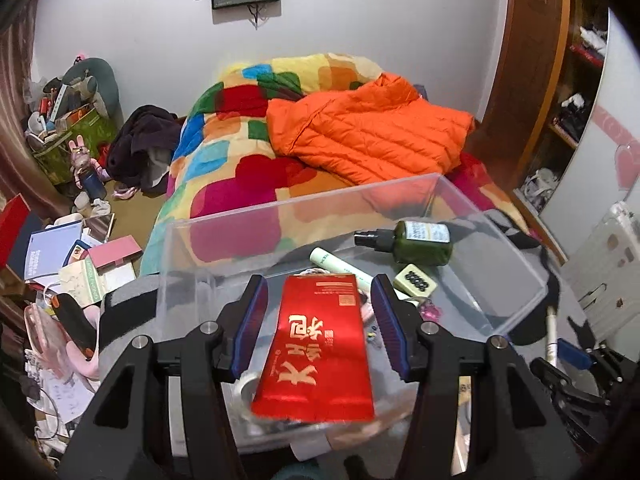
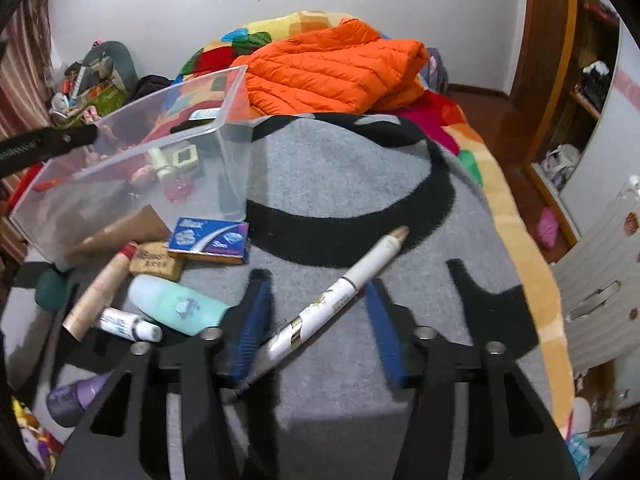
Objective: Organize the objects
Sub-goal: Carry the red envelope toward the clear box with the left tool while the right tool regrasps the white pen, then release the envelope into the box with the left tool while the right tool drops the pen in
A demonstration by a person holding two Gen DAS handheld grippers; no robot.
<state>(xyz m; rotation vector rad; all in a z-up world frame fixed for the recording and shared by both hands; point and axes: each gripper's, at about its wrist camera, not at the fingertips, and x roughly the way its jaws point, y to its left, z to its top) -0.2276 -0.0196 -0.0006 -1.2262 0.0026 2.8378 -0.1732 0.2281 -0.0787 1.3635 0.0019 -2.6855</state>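
Grey felt mat (image 2: 340, 184) carries a clear plastic bin (image 1: 500, 240). Left gripper (image 1: 320, 316), jaws spread, hovers above a red foil packet (image 1: 316, 348) inside. Right gripper (image 2: 318, 320), jaws spread, straddles a white pen (image 2: 344, 288); an off-centre squeeze could roll it away.

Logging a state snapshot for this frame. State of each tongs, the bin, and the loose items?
left tongs: open, over the bin, red packet between the jaws, contact unclear
right tongs: open, straddling the pen
red packet: flat, in or just above the bin
clear bin: upright, lidless, partly filled
green spray bottle: on its side in the bin, capped
white pen: lying diagonal on the grey mat, outside the bin
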